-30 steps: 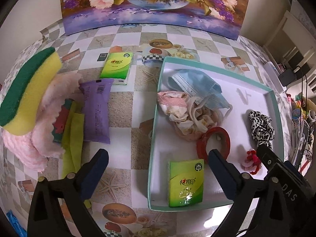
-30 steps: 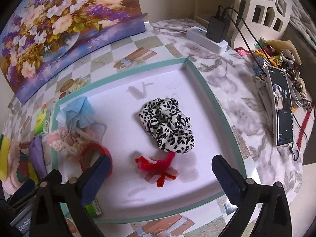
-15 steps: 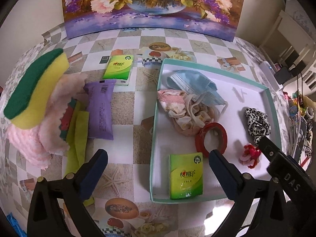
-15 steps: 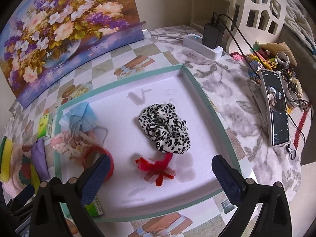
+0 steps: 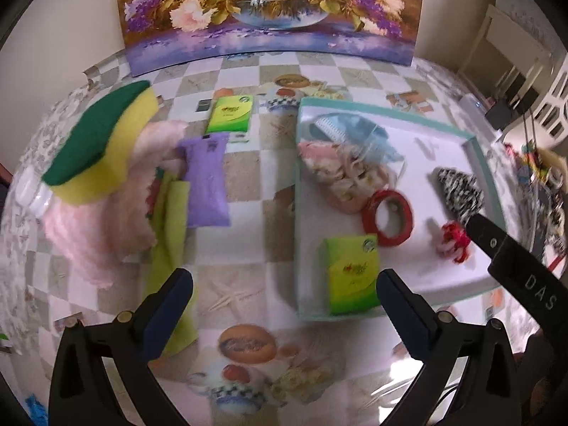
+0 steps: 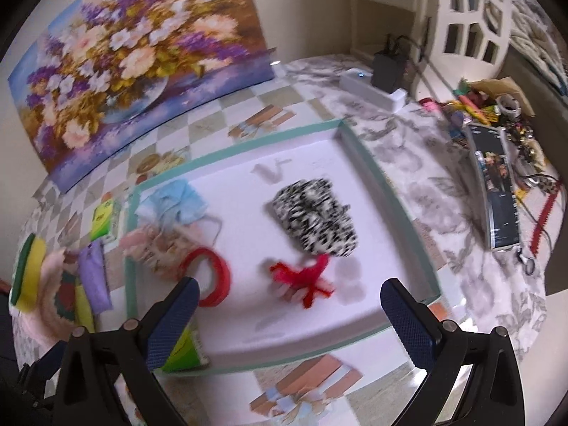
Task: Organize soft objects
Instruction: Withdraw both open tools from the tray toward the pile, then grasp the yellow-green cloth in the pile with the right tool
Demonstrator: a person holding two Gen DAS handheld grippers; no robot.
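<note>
Teal-rimmed and white inside, the tray (image 5: 475,142) sits on the checkered tablecloth (image 5: 245,174) and holds a blue face mask (image 5: 351,129), a red ring (image 5: 388,218), a green tissue pack (image 5: 351,277), a leopard-print scrunchie (image 6: 314,214) and a red yarn bow (image 6: 301,278). The left gripper (image 5: 284,305) hovers with jaws spread wide and nothing between them, near the tray's front left corner; the right gripper (image 6: 289,314) is likewise spread and empty, over the tray's near edge. Only the left wrist view shows clearly the pile outside the tray: a yellow-green sponge (image 5: 97,145) atop pink fluffy cloth (image 5: 103,227), a purple pouch (image 5: 206,181) and a second tissue pack (image 5: 230,113). Only the right wrist view shows a phone (image 6: 497,191) and white power strip (image 6: 372,88) beyond the tray's far side.
</note>
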